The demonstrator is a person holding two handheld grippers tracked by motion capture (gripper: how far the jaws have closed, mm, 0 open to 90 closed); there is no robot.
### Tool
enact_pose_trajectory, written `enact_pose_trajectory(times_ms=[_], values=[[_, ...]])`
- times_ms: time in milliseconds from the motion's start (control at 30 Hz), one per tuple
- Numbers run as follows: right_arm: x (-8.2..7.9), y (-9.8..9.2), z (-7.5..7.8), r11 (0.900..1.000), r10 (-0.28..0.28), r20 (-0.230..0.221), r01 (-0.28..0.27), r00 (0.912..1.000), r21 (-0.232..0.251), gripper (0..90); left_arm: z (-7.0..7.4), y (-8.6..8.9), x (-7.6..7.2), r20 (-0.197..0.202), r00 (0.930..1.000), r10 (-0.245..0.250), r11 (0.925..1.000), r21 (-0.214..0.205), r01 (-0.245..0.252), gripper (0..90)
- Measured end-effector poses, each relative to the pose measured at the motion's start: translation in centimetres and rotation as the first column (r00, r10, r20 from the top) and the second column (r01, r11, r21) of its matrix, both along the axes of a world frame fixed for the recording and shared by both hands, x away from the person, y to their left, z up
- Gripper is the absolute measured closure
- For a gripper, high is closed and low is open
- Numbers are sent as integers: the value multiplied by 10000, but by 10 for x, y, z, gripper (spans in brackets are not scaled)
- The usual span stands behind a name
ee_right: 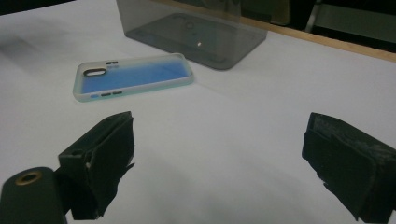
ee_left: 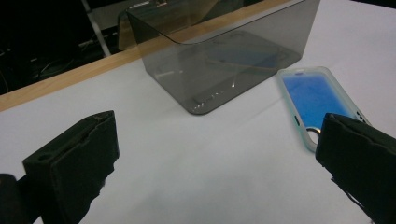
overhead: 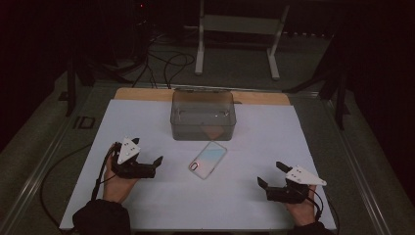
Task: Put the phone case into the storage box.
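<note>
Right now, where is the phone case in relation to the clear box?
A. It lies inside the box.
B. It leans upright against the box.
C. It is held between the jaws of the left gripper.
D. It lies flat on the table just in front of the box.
D: the phone case lies flat on the white table, just in front of the clear box, and both grippers are open and away from it.

Dim high view, dark surroundings; the white tabletop (overhead: 147,122) glows evenly. Gripper views sharper, near jaws slightly soft, faint shadows.
</note>
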State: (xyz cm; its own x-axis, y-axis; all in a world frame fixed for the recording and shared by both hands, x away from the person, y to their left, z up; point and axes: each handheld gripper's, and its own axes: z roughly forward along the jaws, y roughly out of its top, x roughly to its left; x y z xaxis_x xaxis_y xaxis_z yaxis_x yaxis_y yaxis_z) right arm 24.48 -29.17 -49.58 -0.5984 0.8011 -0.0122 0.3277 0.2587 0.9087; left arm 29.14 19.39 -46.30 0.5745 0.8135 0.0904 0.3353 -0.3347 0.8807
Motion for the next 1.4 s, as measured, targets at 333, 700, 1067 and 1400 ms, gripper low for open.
enact_pose_trajectory(times_ms=[333,700,1067,1400], values=[[0,0,0,10000,2,-21,-2,10000,-34,92,-3,-6,6,-135,9998,-113,9999,85,114,3],[0,0,0,10000,15,-17,-15,10000,-34,92,-3,-14,12,-213,9995,-225,9995,197,230,3],[0,0,-1,10000,13,-28,-13,10000,-50,92,-5,-22,20,-333,9988,-366,9986,358,378,3],[0,1,-1,10000,34,-61,-34,10000,-33,92,-6,-29,25,-428,9980,-474,9973,533,497,3]])
